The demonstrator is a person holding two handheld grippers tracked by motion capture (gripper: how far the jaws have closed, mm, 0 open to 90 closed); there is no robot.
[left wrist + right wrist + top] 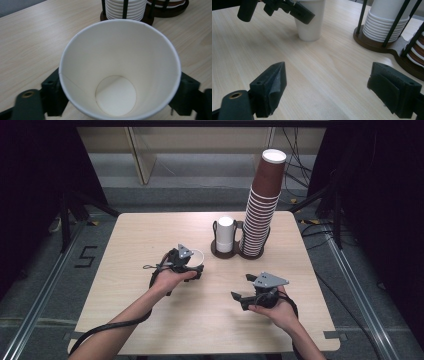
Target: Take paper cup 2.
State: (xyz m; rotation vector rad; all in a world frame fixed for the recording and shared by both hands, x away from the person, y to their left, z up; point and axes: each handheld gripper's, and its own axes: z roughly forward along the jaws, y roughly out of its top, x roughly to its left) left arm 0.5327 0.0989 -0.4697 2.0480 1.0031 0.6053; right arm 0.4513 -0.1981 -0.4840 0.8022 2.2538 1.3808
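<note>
The left gripper is closed around a white paper cup, one black jaw pressed against each side of the cup's wall just below the rim. The cup stands upright with its base on the wooden table, in front of the cup holder and a little to its left, near but not touching it. Seen from the right gripper view, the cup rests flat on the tabletop, with bare wood between it and the holder's dark base.

The right gripper holds nothing; its jaws are spread wide, with only tabletop showing between them. It hovers in front of the cup holder, slightly to its right and well apart from it.

In the holder sit a short stack of white cups and a tall, leaning stack of brown cups. The holder stands towards the table's far edge. Open wood lies all round the held cup to the left of and in front of the holder, and the near edge is well clear of both grippers.
</note>
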